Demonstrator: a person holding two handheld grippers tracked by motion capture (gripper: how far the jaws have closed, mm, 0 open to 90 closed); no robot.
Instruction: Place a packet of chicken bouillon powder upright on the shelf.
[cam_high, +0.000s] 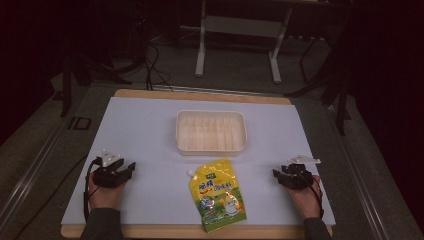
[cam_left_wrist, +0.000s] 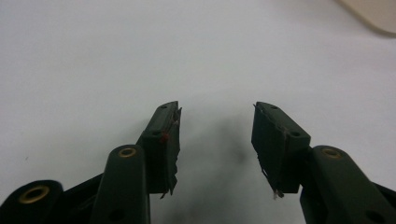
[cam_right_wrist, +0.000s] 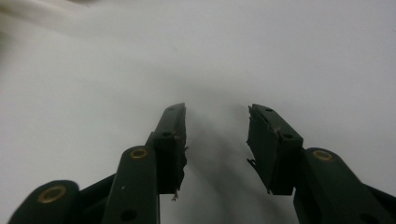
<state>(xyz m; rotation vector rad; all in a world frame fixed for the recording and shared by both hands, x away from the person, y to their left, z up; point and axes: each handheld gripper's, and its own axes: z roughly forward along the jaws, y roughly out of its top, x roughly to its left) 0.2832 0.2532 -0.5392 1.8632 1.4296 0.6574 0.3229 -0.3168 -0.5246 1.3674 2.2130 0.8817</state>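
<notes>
A yellow spouted pouch (cam_high: 216, 194) lies flat near the table's front edge, between the two hands. Behind it stands a shallow cream tray (cam_high: 211, 131) with nothing in it. My left gripper (cam_high: 129, 167) rests at the front left of the white mat, held by a hand, well left of the pouch. In the left gripper view, my left gripper (cam_left_wrist: 216, 108) has its jaws apart over bare mat. At the front right sits my right gripper (cam_high: 276, 173), right of the pouch. Its own view has my right gripper (cam_right_wrist: 215, 108) open, nothing between the jaws.
The white mat (cam_high: 150, 125) covers a wooden table (cam_high: 200, 95). A corner of the tray (cam_left_wrist: 373, 11) shows at the top right of the left gripper view. Beyond the table stand a metal frame's legs (cam_high: 200, 55) and cables on a dark floor.
</notes>
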